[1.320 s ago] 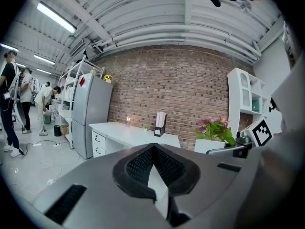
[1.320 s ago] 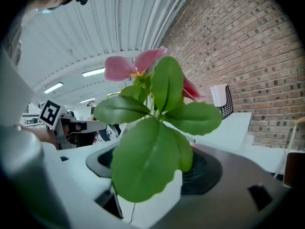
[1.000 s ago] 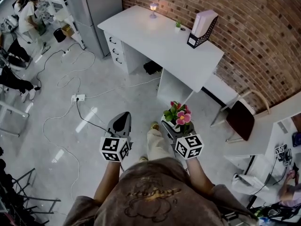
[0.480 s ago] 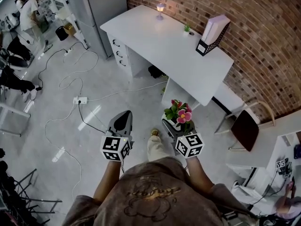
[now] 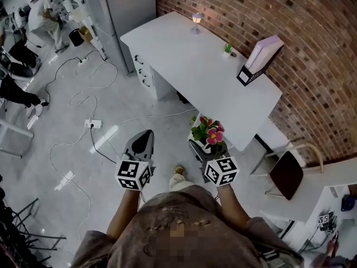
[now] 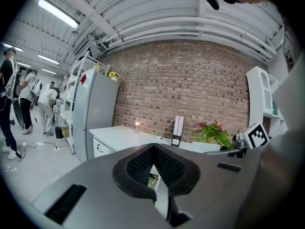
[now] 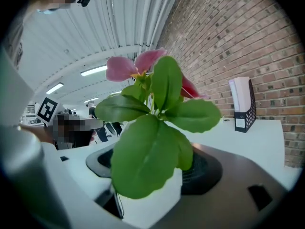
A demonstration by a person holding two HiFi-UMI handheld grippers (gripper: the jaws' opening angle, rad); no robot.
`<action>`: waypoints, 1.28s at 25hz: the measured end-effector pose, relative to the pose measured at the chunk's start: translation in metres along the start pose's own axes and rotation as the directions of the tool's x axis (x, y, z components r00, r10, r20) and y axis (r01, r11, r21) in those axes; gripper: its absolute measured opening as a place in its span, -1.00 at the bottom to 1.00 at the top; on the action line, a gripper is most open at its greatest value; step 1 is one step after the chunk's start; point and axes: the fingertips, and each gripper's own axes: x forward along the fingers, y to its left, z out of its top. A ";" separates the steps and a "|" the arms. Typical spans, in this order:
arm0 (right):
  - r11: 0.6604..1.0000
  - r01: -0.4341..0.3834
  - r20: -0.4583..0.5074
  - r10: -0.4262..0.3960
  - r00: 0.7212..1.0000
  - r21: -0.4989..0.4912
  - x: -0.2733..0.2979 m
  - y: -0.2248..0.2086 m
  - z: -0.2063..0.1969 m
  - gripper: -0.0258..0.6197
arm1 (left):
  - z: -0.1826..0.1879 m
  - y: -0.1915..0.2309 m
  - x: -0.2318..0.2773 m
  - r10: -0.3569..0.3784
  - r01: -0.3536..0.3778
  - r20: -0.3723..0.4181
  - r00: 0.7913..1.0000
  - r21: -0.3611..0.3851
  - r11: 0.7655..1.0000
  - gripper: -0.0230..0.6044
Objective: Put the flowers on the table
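Note:
The flowers [image 5: 207,132] are pink blooms with broad green leaves in a small white pot [image 7: 151,205]. My right gripper [image 5: 204,148] is shut on that pot and holds it upright above the floor, just short of the white table's [image 5: 189,66] near edge. In the right gripper view the leaves [image 7: 152,128] fill the middle, and the dark pads [image 7: 206,171] press the pot from both sides. My left gripper [image 5: 143,140] hangs over the floor to the left, shut with nothing in it. The left gripper view shows its jaws [image 6: 155,152] meeting, with the flowers [image 6: 209,130] off to the right.
On the table stand a small lit lamp [image 5: 196,19], a tiny plant [image 5: 227,48] and a file holder [image 5: 259,60] along the brick wall. Cables and a power strip [image 5: 92,124] lie on the floor at left. A chair [image 5: 286,173] stands to the right and a grey cabinet [image 5: 124,4] at the back.
The table has drawn nearer to both grippers as the person steps toward it. The right gripper's hold on the pot is unchanged, and the left gripper stays shut.

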 end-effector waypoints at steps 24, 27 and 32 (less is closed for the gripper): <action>1.000 -0.005 -0.027 0.006 1.000 0.020 0.155 -0.110 0.042 0.18 | 0.031 0.073 0.180 -0.015 0.014 -0.038 0.999 -0.007 1.000 -0.88; 1.000 0.011 -0.027 -0.010 1.000 0.016 0.176 -0.122 0.051 0.18 | 0.035 0.088 0.209 -0.039 0.038 -0.053 0.998 -0.012 0.999 -0.88; 0.999 0.036 -0.028 -0.035 0.999 0.026 0.226 -0.145 0.067 0.18 | 0.053 0.120 0.265 -0.076 0.076 -0.057 0.996 0.004 0.997 -0.88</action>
